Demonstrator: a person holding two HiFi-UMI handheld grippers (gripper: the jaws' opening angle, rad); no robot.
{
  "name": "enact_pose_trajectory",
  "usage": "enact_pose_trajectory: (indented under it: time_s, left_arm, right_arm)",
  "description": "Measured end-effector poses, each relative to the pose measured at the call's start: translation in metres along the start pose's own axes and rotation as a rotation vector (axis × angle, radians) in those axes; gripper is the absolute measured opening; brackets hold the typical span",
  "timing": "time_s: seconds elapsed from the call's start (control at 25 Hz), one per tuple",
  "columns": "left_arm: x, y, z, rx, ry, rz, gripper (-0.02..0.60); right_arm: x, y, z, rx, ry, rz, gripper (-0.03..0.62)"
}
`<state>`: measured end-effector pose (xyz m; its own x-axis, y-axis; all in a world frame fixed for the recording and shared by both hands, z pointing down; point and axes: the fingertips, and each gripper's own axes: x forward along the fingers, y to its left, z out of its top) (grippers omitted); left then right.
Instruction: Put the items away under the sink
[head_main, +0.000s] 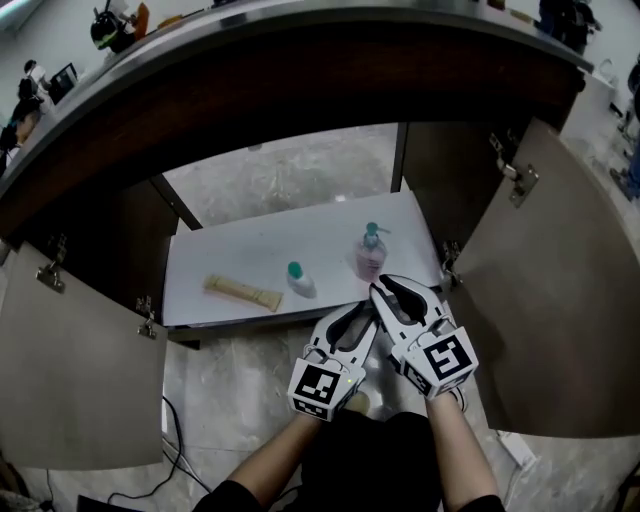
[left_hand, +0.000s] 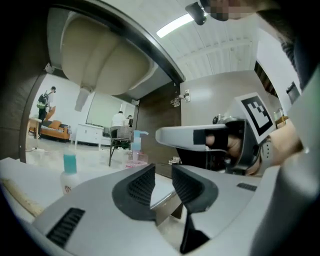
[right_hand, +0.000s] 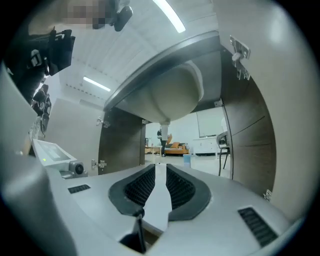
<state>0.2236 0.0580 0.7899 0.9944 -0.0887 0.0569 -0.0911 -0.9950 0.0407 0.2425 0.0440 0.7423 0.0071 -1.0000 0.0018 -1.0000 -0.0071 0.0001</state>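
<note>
Both jaw pairs slightly parted, empty; the upright pump bottle (head_main: 370, 256) stands just beyond the right tool (head_main: 388, 290), seemingly farther from the left tool (head_main: 362, 315).

I can read no word or number anywhere. The marker cubes (head_main: 320, 385) on my left gripper (head_main: 360, 315) and right gripper (head_main: 388, 292) bear only black-and-white square patterns, no letters. The small bottle (left_hand: 68, 175), at ten o'clock from my jaws, has print low on its label, too small to read.

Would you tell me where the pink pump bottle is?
Head view: the pump bottle stands toward the right of the shelf, beside the teal-capped bottle, beyond the right gripper.
</note>
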Motion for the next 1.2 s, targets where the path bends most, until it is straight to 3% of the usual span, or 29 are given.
enact_pose_trajectory:
  time_s: [0.08,0.16,0.64,0.84,1.04,1.2]
  left_arm:
    - [-0.012,-0.004,0.011,0.005,-0.03,0.024,0.036]
    - [-0.022,-0.006,0.026,0.005,-0.06,0.044,0.02]
    - [-0.057,-0.029,0.097,0.032,-0.164,0.036,0.011]
    - [-0.051,-0.024,0.116,0.068,-0.209,0.047,0.009]
    - [-0.034,-0.012,0.139,0.069,-0.251,0.112,0.008]
    - [-0.028,-0.011,0.185,0.079,-0.29,0.104,0.008]
  right_arm:
    - [-0.012,0.009,0.006,-0.007,0.006,-0.003,0.057]
    - [-0.023,0.02,0.013,-0.006,0.004,0.005,0.041]
    - [-0.059,0.06,0.063,-0.017,-0.052,-0.03,0.038]
    - [-0.053,0.056,0.074,-0.082,-0.08,-0.065,0.034]
    - [-0.042,0.04,0.108,-0.151,-0.197,-0.114,0.031]
    - [-0.035,0.028,0.143,-0.153,-0.166,-0.178,0.031]
